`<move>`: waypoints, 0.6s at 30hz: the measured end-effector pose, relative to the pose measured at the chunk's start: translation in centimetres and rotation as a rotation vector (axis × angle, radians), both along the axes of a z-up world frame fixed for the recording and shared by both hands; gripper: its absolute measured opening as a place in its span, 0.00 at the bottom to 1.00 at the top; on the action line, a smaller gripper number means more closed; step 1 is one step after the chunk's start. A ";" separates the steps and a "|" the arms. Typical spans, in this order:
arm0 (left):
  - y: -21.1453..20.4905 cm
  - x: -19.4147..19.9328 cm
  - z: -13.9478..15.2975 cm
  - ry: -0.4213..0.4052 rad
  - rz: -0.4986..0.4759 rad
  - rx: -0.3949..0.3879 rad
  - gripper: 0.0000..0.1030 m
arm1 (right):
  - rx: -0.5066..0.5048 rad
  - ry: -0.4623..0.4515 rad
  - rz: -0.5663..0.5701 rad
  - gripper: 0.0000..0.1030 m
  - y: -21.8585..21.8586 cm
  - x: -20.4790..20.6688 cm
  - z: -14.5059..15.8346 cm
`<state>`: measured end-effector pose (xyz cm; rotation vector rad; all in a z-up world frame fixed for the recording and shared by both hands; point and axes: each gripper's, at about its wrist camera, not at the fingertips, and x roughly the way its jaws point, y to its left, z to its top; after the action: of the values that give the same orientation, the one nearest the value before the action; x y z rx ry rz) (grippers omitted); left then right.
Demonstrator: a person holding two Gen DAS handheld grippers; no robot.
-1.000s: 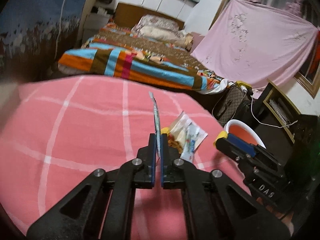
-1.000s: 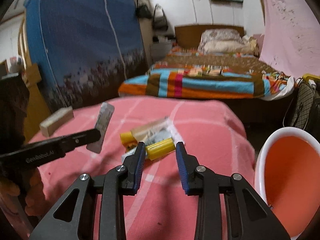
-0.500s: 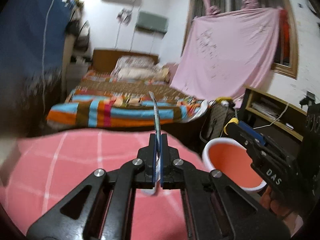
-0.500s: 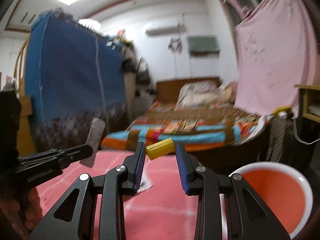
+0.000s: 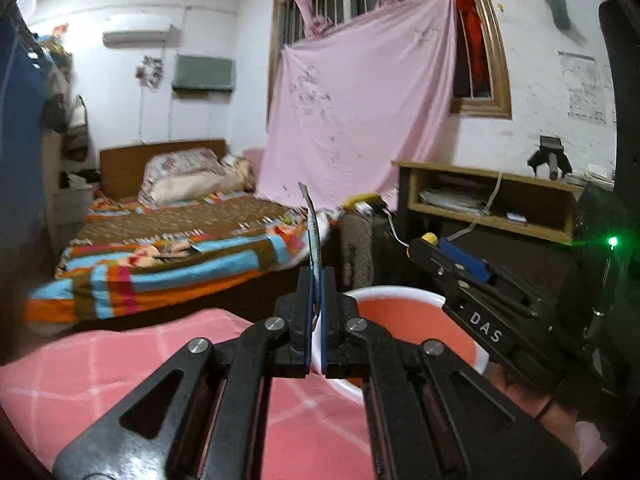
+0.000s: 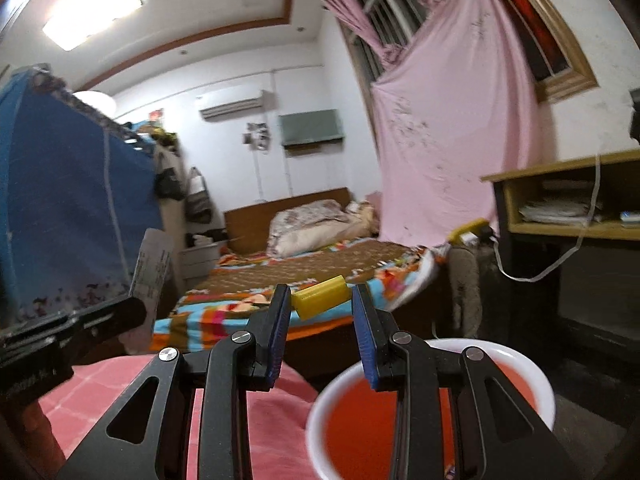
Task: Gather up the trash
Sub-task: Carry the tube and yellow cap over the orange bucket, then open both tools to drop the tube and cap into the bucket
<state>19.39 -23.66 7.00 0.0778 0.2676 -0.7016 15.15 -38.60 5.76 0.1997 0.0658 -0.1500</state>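
Over the pink checked desk [image 5: 120, 380], both grippers carry trash toward the red bin [image 6: 432, 420]: left gripper [image 5: 316, 296] fingers clamped on a flat wrapper [image 5: 314, 236] held upright, right gripper [image 6: 322, 312] fingers pinching a yellow tube [image 6: 320, 302] just short of the rim, ready to drop.

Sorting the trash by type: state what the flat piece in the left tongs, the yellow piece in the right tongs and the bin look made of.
Flat wrapper: thin printed foil or plastic film, silvery; it stands stiff yet slightly curved.
Yellow piece: seemingly moulded plastic, smooth, opaque, faint sheen.
Bin: likely plastic, glossy white rim, orange-red inside.
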 end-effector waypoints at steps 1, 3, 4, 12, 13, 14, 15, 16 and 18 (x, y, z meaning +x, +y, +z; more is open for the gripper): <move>-0.7 0.3 -0.3 0.021 -0.009 0.011 0.00 | 0.006 0.015 -0.016 0.28 -0.5 0.2 -0.2; -1.9 0.8 -0.9 0.053 -0.025 0.025 0.00 | 0.018 0.040 -0.038 0.28 -1.3 0.5 -0.7; -2.6 1.4 -1.3 0.080 -0.036 0.039 0.00 | 0.026 0.052 -0.045 0.28 -1.7 0.5 -0.9; -5.4 3.1 -3.7 0.260 -0.089 0.075 0.00 | 0.091 0.159 -0.093 0.28 -3.1 0.9 -2.5; -5.7 3.4 -4.0 0.290 -0.095 0.076 0.00 | 0.095 0.169 -0.097 0.29 -3.2 0.9 -2.7; -6.0 3.6 -4.2 0.310 -0.098 0.076 0.00 | 0.102 0.182 -0.101 0.29 -3.2 0.9 -2.8; -6.2 4.0 -4.5 0.342 -0.101 0.075 0.00 | 0.108 0.192 -0.102 0.29 -3.3 0.9 -3.0; -6.4 4.2 -4.7 0.365 -0.105 0.076 0.00 | 0.115 0.201 -0.103 0.29 -3.5 1.0 -3.2; -6.7 4.6 -5.1 0.400 -0.111 0.082 0.00 | 0.127 0.222 -0.102 0.29 -3.8 1.2 -3.5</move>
<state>23.98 -30.41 1.86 0.0293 0.6794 -0.8146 16.30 -42.36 2.29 0.3128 0.2864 -0.2692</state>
